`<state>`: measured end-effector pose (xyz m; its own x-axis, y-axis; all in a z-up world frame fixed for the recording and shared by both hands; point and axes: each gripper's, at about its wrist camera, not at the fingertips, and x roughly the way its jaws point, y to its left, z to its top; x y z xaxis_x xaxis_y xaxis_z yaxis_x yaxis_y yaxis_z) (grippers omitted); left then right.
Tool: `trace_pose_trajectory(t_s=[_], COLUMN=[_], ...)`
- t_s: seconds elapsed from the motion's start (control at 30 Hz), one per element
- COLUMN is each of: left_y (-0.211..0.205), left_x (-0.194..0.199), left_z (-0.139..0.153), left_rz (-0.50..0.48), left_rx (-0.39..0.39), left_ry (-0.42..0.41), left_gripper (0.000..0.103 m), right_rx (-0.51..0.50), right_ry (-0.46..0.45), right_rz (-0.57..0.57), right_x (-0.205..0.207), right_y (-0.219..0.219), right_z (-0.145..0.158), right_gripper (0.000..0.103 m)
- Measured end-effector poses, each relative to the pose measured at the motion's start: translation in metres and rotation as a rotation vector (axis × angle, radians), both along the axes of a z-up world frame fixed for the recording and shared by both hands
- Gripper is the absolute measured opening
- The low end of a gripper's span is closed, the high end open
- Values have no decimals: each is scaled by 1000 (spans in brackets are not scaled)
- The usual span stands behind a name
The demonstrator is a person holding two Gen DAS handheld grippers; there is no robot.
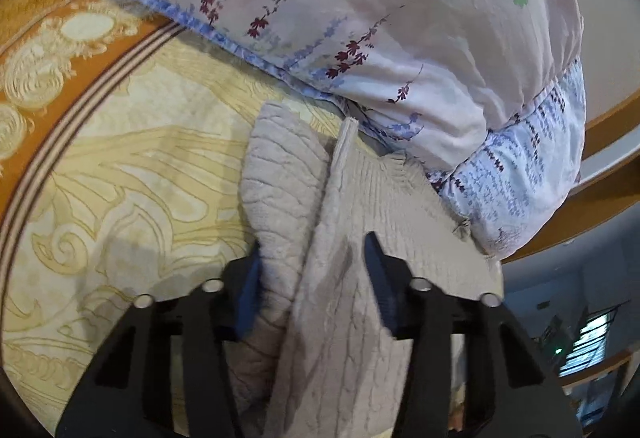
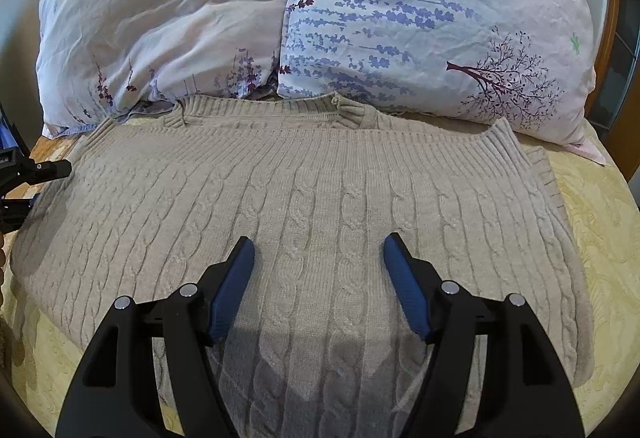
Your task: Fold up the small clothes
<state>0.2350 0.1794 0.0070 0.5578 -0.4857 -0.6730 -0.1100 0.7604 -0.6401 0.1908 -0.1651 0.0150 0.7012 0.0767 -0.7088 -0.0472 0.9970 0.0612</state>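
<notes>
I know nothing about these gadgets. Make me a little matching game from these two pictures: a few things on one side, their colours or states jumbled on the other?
Things:
1. sweater
2. pillows
3. bedspread
4. right gripper

Descriptions:
A. yellow with swirling pattern
B. beige cable knit, spread flat
C. open above the knit
D. pale floral print, behind the collar

Pairs: 1-B, 2-D, 3-A, 4-C

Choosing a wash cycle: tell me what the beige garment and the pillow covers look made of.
Sweater: looks like soft matte knit yarn, wool or acrylic; cable twists and ribbed edges show it. Pillows: thin, smooth woven cloth with a printed floral pattern, probably cotton or a blend; fine creases and a slight sheen suggest it.
</notes>
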Motion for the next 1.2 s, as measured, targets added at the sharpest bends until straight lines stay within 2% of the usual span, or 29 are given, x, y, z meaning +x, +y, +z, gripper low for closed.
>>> trace_pose_trajectory(t_s=[0.1,0.13,0.17,0.2,0.4,0.63,0.67,0.8,0.87,1.0,1.2], left_y=[-8,-13,-17,-20,-34,-85,-95,-140,-165,-202,-247], left_x=[0,0,0,0,-4,-3,-2,2,4,9,15], left_z=[2,4,5,6,33,78,82,88,86,73,45], left_rz=[-8,-16,-24,-27,-14,-41,-52,-128,-174,-236,-284], left_rx=[23,37,32,10,-53,-133,-140,-170,-181,-205,-209], left_ry=[8,7,11,7,-42,-129,-137,-152,-146,-115,-78], left_gripper=[37,33,24,22,18,17,17,17,17,16,16], right_rx=[-7,-11,-14,-16,-56,-72,-46,204,277,345,440], right_ry=[-1,-1,-1,-1,0,-5,-5,-19,-34,-53,-74], right_rz=[0,0,0,0,14,40,51,75,83,66,-60], right_x=[0,-1,-1,-1,0,1,1,-10,-16,-25,-34], right_y=[0,0,1,1,3,2,-3,-44,-63,-97,-153], right_z=[-1,-2,-2,-2,-8,-13,-11,1,6,12,15], right_gripper=[69,69,69,69,71,74,74,74,74,74,74])
